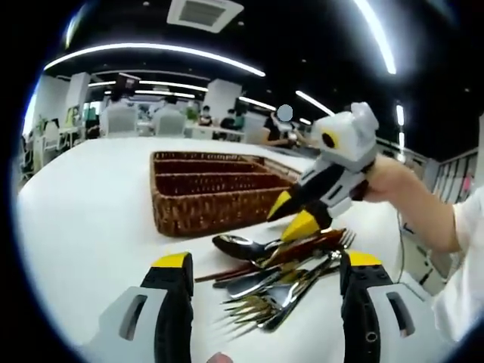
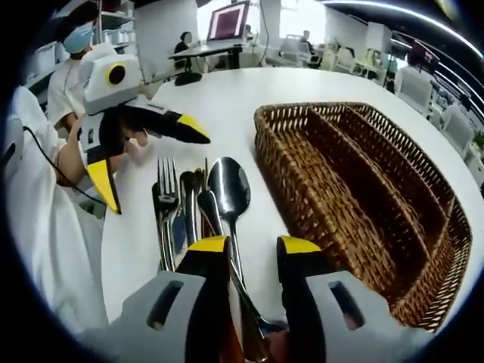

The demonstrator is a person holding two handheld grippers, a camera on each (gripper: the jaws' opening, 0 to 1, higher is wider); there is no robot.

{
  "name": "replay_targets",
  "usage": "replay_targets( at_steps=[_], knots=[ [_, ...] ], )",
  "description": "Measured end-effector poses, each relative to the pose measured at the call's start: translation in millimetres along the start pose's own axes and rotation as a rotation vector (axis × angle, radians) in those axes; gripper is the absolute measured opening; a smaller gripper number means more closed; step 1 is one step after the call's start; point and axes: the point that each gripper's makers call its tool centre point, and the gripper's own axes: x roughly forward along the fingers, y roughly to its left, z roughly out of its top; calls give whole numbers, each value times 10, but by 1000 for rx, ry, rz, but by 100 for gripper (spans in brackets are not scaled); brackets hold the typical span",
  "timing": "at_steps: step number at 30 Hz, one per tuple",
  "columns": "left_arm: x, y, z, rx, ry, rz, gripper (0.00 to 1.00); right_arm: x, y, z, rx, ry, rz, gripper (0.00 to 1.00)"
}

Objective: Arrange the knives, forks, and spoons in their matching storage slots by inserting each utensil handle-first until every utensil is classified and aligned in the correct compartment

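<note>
A pile of cutlery lies on the white table: forks, knives, wooden-handled pieces and a steel spoon. Beyond it stands a wicker tray with long slots that look empty. My left gripper is open wide, its jaws either side of the near end of the pile. My right gripper is low over the cutlery, and the spoon's handle runs between its narrowly parted jaws. In the left gripper view the right gripper comes in from the right, over the handles. The left gripper shows open.
The wicker tray sits right of the pile in the right gripper view. A person's sleeve is close on the left. Bare white table stretches beyond the cutlery. Desks, chairs and people are far behind.
</note>
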Motion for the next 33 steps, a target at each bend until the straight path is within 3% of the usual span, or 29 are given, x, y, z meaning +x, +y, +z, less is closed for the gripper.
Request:
replay_targets(
  at_steps=[17, 26, 31, 33],
  knots=[
    [-7, 27, 27, 0, -1, 1, 80, 37, 7, 26, -185, 99, 66, 18],
    [1, -4, 1, 5, 3, -4, 80, 69, 3, 37, -231, 131, 98, 14],
    [-7, -21, 2, 6, 1, -3, 80, 79, -1, 33, -292, 194, 126, 13],
    [-13, -24, -1, 8, 1, -1, 80, 116, -37, -53, -319, 255, 128, 13]
  ],
)
